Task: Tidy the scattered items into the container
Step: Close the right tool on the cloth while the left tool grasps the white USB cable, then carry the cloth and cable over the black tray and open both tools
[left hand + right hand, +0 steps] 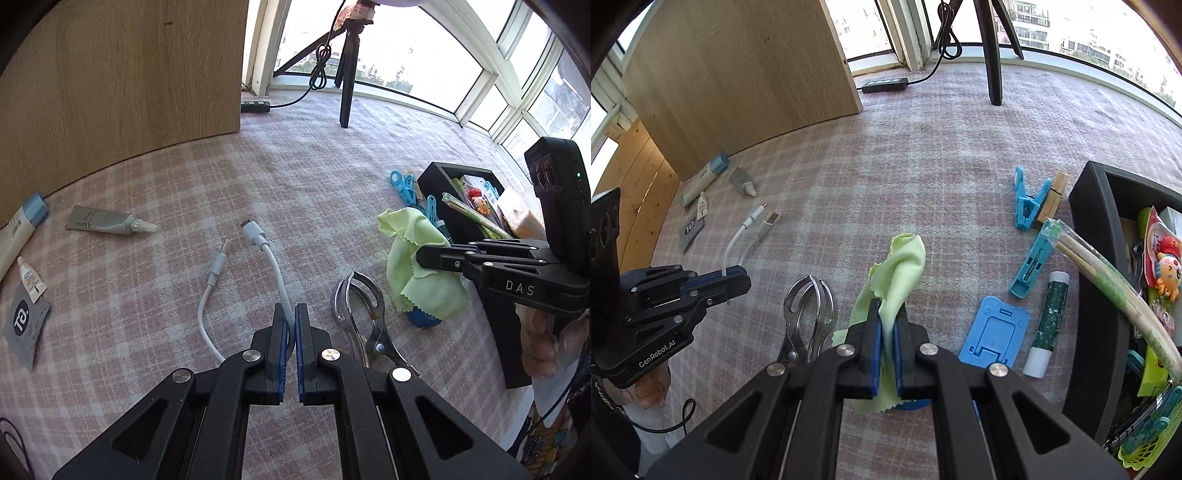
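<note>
My left gripper (290, 312) is shut on a white USB cable (258, 240); its two plug ends hang forward over the checked cloth. It also shows in the right wrist view (738, 275). My right gripper (888, 308) is shut on a light green cloth (901, 266), seen too in the left wrist view (417, 258). The black container (1097, 258) stands at the right, holding chopsticks (1108, 280), a toy packet and other items.
Metal tongs (809, 314) lie between the grippers. Blue clips (1030, 206), a blue phone stand (995, 328) and a green stick tube (1049, 325) lie beside the container. Cream tubes (110, 221) and a sachet (24, 325) lie left by a wooden panel (122, 74). A tripod leg (347, 85) stands behind.
</note>
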Motion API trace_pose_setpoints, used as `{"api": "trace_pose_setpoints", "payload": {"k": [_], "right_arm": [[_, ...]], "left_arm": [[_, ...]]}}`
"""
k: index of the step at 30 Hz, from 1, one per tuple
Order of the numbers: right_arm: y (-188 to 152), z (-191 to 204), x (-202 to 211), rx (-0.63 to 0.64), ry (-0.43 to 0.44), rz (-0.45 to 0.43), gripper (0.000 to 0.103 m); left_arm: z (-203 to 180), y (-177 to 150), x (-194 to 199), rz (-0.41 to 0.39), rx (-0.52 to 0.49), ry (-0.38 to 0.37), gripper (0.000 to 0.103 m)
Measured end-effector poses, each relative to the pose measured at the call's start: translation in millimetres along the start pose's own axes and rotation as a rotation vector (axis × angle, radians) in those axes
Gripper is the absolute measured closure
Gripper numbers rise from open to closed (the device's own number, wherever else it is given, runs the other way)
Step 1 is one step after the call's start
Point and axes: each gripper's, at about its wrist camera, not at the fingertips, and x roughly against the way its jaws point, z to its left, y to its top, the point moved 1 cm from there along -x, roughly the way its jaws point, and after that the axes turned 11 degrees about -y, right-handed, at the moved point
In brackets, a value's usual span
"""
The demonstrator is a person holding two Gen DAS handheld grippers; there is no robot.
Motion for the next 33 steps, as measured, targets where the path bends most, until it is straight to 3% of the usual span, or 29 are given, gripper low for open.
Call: {"api": "trace_pose_setpoints", "payload": {"k": [13,22,33], "right_arm": [[5.2,-26.7,73.3,-0.148,0.041,-0.138,0.098],[-34.3,-95.4,134.8,-0.299,-0.053,-0.231,0.098],[-88.8,-189.4,196.5,-0.5,-0.208,-0.303,0.098]], "left_arm": [[-34.6,10.0,29.0,-0.05,0.007,-0.045,0.1],[-119.4,25.1,21.2,-0.065,-0.09,-0.139,0.1],[-255.6,35.0,-13.5,-0.009,-0.271,-0.291,0.1]]}}
